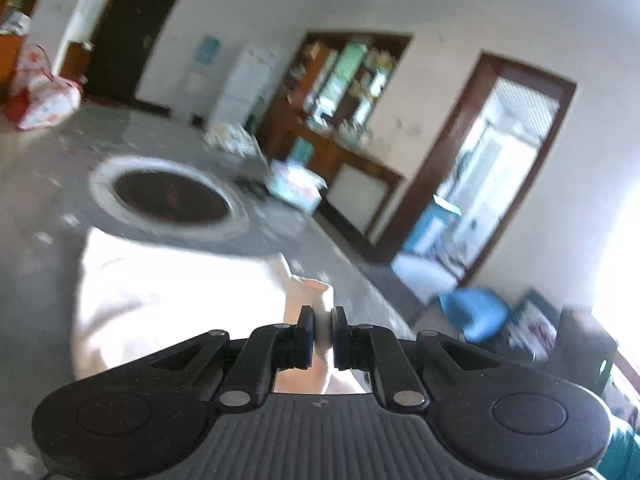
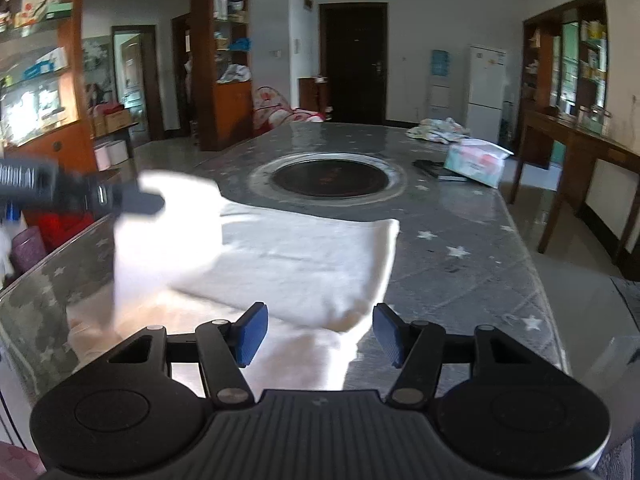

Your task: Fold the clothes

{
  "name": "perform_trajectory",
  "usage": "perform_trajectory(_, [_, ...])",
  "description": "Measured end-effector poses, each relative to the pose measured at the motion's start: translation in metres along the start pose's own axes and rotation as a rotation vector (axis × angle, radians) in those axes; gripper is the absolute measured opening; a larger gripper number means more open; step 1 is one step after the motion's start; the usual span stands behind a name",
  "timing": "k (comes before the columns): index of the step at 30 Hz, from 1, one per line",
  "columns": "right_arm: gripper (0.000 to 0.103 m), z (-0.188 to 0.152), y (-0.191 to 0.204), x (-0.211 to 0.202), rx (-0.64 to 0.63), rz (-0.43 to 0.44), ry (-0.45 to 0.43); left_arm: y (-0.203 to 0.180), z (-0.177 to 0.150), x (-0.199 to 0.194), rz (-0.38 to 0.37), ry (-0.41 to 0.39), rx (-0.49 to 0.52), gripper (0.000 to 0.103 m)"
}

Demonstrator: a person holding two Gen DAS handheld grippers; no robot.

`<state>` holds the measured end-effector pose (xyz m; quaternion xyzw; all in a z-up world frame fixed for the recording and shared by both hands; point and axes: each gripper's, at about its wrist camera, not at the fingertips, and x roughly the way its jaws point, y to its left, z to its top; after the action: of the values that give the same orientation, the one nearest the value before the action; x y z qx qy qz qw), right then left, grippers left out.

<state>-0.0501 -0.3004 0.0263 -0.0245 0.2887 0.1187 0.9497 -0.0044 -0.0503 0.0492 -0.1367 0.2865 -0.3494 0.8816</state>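
The right gripper [image 2: 316, 334], jaws apart, hovers over a white cloth [image 2: 304, 256] on the table [image 2: 480, 240]; at nine o'clock the left gripper [image 2: 140, 202] lifts a corner.

Bare table [image 2: 472, 264] right of the cloth [image 2: 304, 264]; box [image 2: 476, 162] blocks beyond.

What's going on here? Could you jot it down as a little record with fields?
surface: grey star-patterned table
garment: white cloth, partly folded
left tool: shut on a fold of the cloth, lifting it
right tool: open, above the cloth's near edge, holding nothing
centre of table: round dark hotplate
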Motion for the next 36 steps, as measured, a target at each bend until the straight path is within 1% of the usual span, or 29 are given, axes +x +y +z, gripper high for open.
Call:
perform_trajectory(2, [0.056,0.0,-0.004,-0.001,0.014,-0.01,0.001,-0.005,-0.009,0.011,-0.003,0.04,0.024,0.014])
perform_trajectory(4, [0.053,0.0,-0.007,-0.001,0.025,-0.014,0.003,-0.005,-0.016,0.012,-0.008,0.06,0.038,0.015])
perform_trajectory(6, [0.051,0.001,-0.006,0.0,0.025,0.001,0.008,-0.002,-0.021,0.008,-0.009,0.068,0.051,0.025])
perform_trajectory(7, [0.049,0.001,-0.005,0.0,0.025,0.009,0.011,0.001,-0.023,0.002,0.008,0.057,0.061,0.03])
perform_trajectory(8, [0.047,0.002,-0.002,0.001,0.018,0.022,0.017,0.005,-0.025,-0.004,0.026,0.047,0.071,0.032])
perform_trajectory(9, [0.044,0.002,0.0,0.003,0.013,0.035,0.024,0.009,-0.027,-0.01,0.046,0.039,0.081,0.033])
perform_trajectory(12, [0.043,0.0,0.008,0.013,-0.004,0.069,0.054,0.028,-0.037,-0.033,0.136,0.035,0.089,0.038])
perform_trajectory(14, [0.041,-0.003,0.012,0.024,-0.008,0.078,0.085,0.041,-0.045,-0.049,0.197,0.04,0.09,0.042])
perform_trajectory(16, [0.037,-0.008,0.015,0.034,-0.006,0.083,0.117,0.051,-0.052,-0.062,0.249,0.047,0.097,0.044])
perform_trajectory(17, [0.037,-0.01,0.016,0.038,-0.004,0.084,0.127,0.054,-0.055,-0.067,0.272,0.049,0.104,0.044])
perform_trajectory(18, [0.035,-0.011,0.017,0.041,-0.005,0.082,0.132,0.058,-0.058,-0.072,0.294,0.051,0.112,0.044])
perform_trajectory(19, [0.031,-0.013,0.017,0.044,-0.006,0.081,0.137,0.061,-0.06,-0.075,0.314,0.054,0.113,0.044])
perform_trajectory(20, [0.03,-0.014,0.017,0.046,-0.005,0.082,0.143,0.065,-0.062,-0.077,0.326,0.056,0.106,0.044])
perform_trajectory(21, [0.028,-0.015,0.018,0.048,-0.009,0.08,0.147,0.069,-0.063,-0.077,0.331,0.06,0.094,0.044])
perform_trajectory(22, [0.026,-0.016,0.019,0.05,-0.013,0.077,0.15,0.071,-0.064,-0.076,0.334,0.062,0.085,0.042])
perform_trajectory(24, [0.025,-0.017,0.022,0.05,-0.033,0.065,0.153,0.074,-0.064,-0.072,0.335,0.068,0.076,0.042])
perform_trajectory(25, [0.025,-0.017,0.024,0.051,-0.043,0.059,0.155,0.075,-0.065,-0.071,0.334,0.072,0.078,0.036])
perform_trajectory(26, [0.025,-0.018,0.025,0.051,-0.053,0.053,0.156,0.075,-0.066,-0.069,0.338,0.083,0.087,0.027])
perform_trajectory(28, [0.024,-0.017,0.028,0.05,-0.078,0.042,0.158,0.076,-0.069,-0.063,0.368,0.122,0.12,0.018])
perform_trajectory(30, [0.024,-0.016,0.029,0.047,-0.09,0.035,0.158,0.078,-0.073,-0.061,0.386,0.146,0.141,0.018])
perform_trajectory(32, [0.024,-0.013,0.03,0.043,-0.104,0.032,0.142,0.078,-0.07,-0.065,0.386,0.143,0.14,0.018])
perform_trajectory(34, [0.024,-0.008,0.031,0.039,-0.112,0.04,0.12,0.076,-0.063,-0.068,0.381,0.123,0.146,0.018])
perform_trajectory(36, [0.024,-0.003,0.032,0.035,-0.12,0.048,0.098,0.074,-0.053,-0.068,0.361,0.098,0.141,0.018])
